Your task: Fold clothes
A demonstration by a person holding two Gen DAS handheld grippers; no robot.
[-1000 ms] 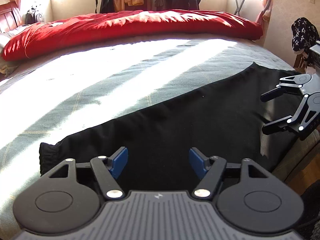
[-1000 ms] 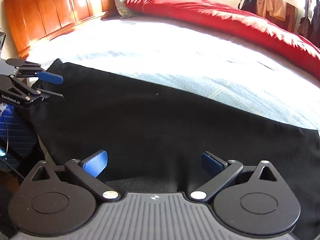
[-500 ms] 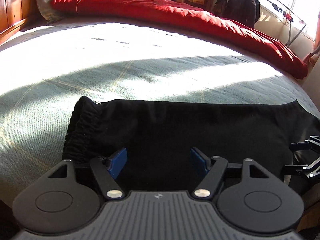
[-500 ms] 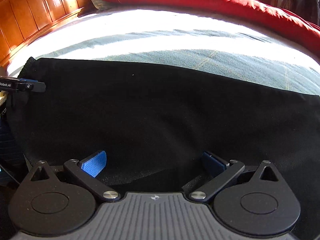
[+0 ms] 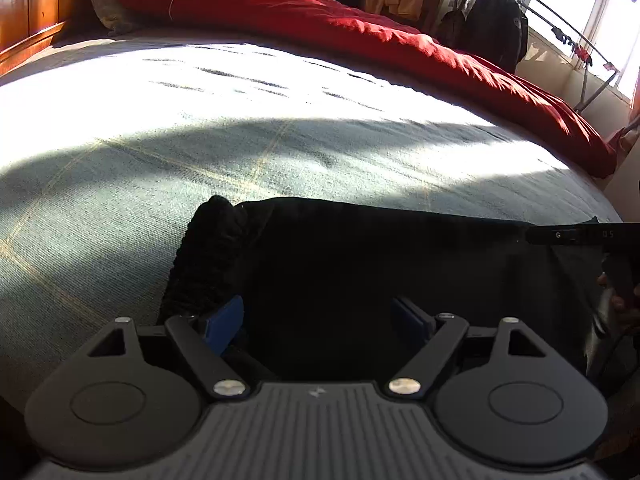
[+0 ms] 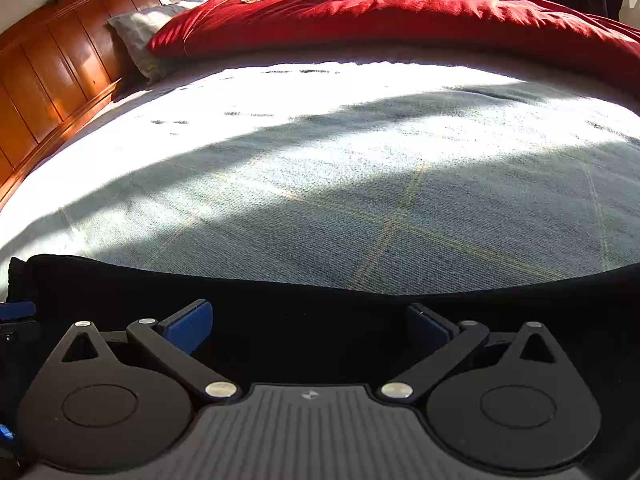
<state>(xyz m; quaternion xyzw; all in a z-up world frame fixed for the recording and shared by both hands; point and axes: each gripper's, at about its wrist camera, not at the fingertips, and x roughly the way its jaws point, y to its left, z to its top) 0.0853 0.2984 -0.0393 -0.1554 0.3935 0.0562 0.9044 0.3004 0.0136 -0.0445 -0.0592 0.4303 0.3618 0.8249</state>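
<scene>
Plain black trousers [image 5: 380, 264] fill the lower middle of the left wrist view. The bedspread [image 5: 200, 152] above them is grey-green with thin yellow check lines. A solid red duvet [image 5: 360, 28] crosses the upper frame. In the right wrist view, an orange-brown wooden headboard [image 6: 60, 68] fills the upper left. Both black claws carry blue pads [image 6: 188, 326].

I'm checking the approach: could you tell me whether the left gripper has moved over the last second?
Yes. The left gripper has swung left toward the headboard, now over the cuff.
</scene>
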